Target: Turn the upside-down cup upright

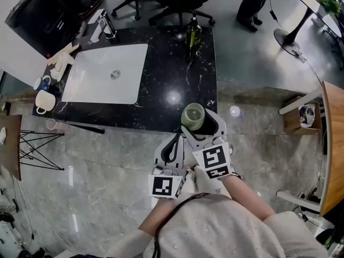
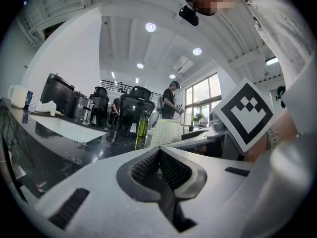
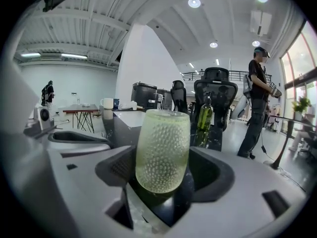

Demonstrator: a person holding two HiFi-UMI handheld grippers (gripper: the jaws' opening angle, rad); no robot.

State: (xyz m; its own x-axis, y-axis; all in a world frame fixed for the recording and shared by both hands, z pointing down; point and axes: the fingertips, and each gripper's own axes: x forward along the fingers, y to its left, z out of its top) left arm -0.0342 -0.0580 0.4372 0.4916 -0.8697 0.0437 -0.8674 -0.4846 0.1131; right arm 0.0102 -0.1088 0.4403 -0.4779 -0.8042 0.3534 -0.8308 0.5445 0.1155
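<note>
Cup [image 1: 193, 116] sits rim-up at the black counter's [image 1: 161, 79] 5 o'clock corner, so I judge the flip done and the release in hand. My right claw [image 3: 166, 172] brackets it, released; my left claw [image 2: 159, 166] is clenched, empty. Next: back straight off without clipping it

The cup [image 3: 162, 150] is seen as pale green, dotted all over with small bumps. The table [image 1: 177, 74] is marbled black, flecked with white; the sink [image 1: 91, 85] is white; the bottle [image 1: 193, 34] is perhaps olive green.

Left claw [image 2: 159, 155] pinched together, right claw [image 3: 166, 166] spread wide
</note>
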